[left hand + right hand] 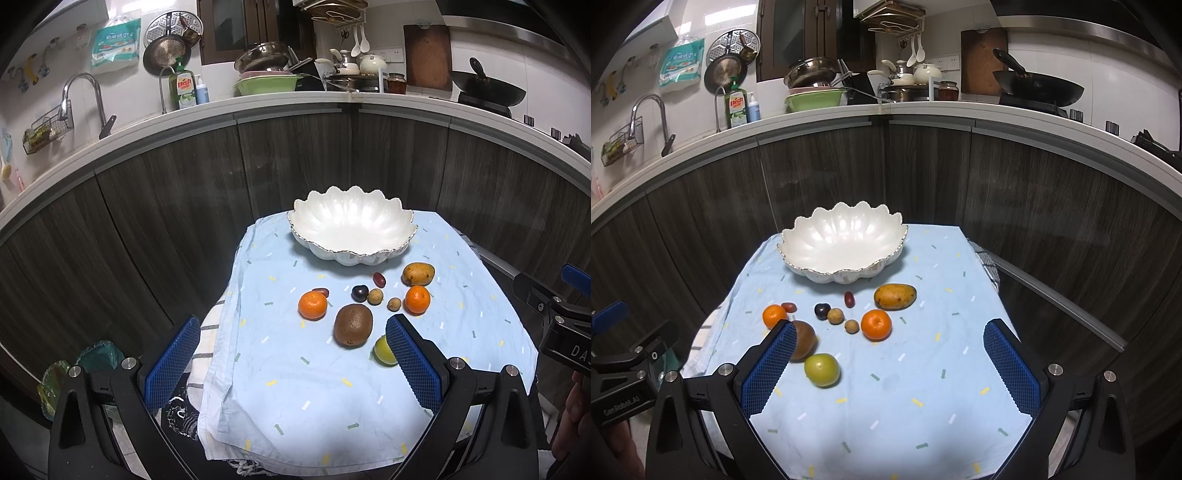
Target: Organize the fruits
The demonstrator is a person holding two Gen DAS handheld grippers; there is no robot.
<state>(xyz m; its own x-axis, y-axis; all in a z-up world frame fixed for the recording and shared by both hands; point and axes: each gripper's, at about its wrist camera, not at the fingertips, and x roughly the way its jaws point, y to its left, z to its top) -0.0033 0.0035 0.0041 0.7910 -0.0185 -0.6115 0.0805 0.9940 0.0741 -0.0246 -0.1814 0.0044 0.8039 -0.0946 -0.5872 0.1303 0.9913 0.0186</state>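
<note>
A glossy white scalloped ceramic bowl (844, 243) is seen empty at the far end of a pale blue confetti-print cloth (905, 406). Loose before it are scattered a fuzzy brown kiwi (352, 325), two dimpled orange mandarins (876, 324), a speckled yellow mango (895, 296), a smooth green fruit (822, 369) and small dark and tan fruits. The left gripper (293, 363) and right gripper (890, 367) are both held spread wide above the near cloth, blue cross-hatched pads (768, 373) gripping nothing.

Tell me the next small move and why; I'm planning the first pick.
Probably lower the open left gripper onto the kiwi, which lies nearest between its fingers. The white bowl is empty and all fruit sits on the cloth.
</note>
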